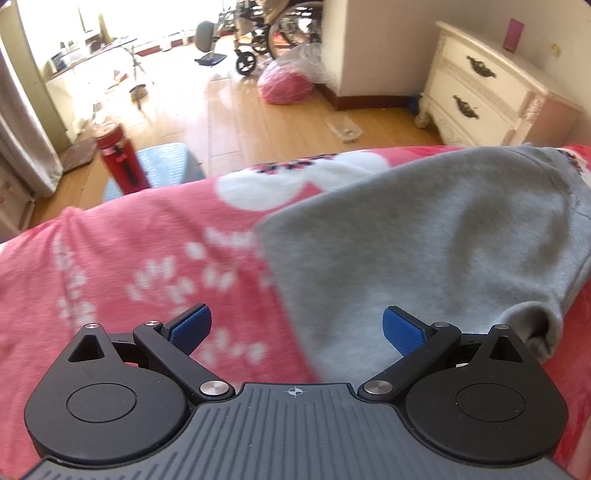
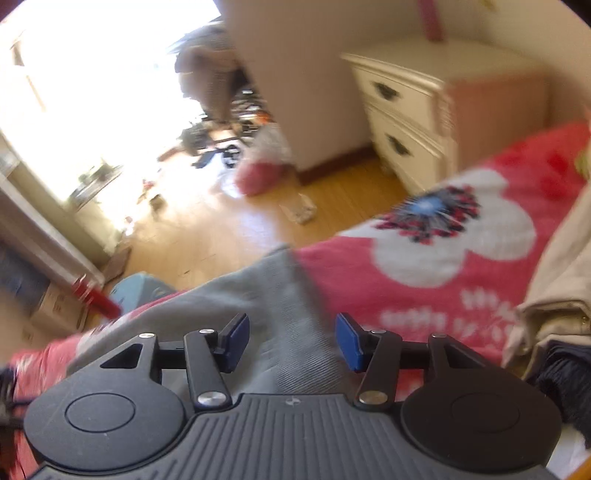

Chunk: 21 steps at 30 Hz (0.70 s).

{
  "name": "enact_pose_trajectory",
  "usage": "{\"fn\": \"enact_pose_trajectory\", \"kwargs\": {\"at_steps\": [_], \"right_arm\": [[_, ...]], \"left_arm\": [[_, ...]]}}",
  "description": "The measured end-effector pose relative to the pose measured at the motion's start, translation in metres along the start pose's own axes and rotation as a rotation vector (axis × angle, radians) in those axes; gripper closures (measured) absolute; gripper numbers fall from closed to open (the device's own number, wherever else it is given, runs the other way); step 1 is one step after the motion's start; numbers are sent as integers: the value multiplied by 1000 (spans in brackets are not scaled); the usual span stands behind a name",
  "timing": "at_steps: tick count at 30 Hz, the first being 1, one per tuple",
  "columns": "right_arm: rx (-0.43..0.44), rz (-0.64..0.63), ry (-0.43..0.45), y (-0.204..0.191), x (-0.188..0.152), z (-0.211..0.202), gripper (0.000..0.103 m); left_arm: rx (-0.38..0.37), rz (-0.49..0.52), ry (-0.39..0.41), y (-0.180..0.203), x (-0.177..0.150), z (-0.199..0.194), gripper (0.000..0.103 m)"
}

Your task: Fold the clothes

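One grey garment [image 1: 424,236] on one red floral blanket [image 1: 147,251]. Two grippers, left [image 1: 297,328] and right [image 2: 291,341], each with two blue-padded fingers. One cream dresser [image 1: 487,85], two drawers visible. One red bottle [image 1: 122,162]. One wheelchair [image 1: 273,33]. One pink bag [image 1: 286,86] on the floor.

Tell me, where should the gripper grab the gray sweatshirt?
Probably the ribbed edge of the gray sweatshirt: it lies between the open right gripper fingers, so come straight forward. That edge is thin and flat on the pink blanket, easy to pinch.
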State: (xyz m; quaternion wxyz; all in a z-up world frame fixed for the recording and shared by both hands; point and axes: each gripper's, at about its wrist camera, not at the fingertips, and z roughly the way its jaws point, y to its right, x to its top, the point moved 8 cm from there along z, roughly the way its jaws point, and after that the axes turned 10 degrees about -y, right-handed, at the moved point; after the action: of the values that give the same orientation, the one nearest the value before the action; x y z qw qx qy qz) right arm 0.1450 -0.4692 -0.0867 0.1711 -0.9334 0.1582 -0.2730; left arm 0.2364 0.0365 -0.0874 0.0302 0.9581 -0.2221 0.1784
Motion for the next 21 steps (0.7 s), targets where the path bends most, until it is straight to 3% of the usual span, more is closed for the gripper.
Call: {"fn": "enact_pose_trajectory", "kwargs": {"at_steps": [4, 6, 10, 12, 16, 21], "right_arm": [[79, -225, -8, -88, -33, -3, 48], [115, -345, -13, -133, -52, -4, 48], [118, -762, -57, -238, -119, 38, 45], [75, -948, -56, -275, -150, 59, 42], [-22, -1188, -1, -320, -195, 95, 37], [-96, -1386, 73, -338, -237, 122, 34]], "left_arm": [[9, -26, 3, -25, 0, -6, 5], [-31, -62, 22, -34, -1, -7, 6], [-180, -166, 76, -47, -3, -3, 11], [-250, -216, 75, -49, -6, 8, 22], [-398, -312, -1, -45, -9, 39, 43], [-471, -323, -29, -37, -6, 61, 44]]}}
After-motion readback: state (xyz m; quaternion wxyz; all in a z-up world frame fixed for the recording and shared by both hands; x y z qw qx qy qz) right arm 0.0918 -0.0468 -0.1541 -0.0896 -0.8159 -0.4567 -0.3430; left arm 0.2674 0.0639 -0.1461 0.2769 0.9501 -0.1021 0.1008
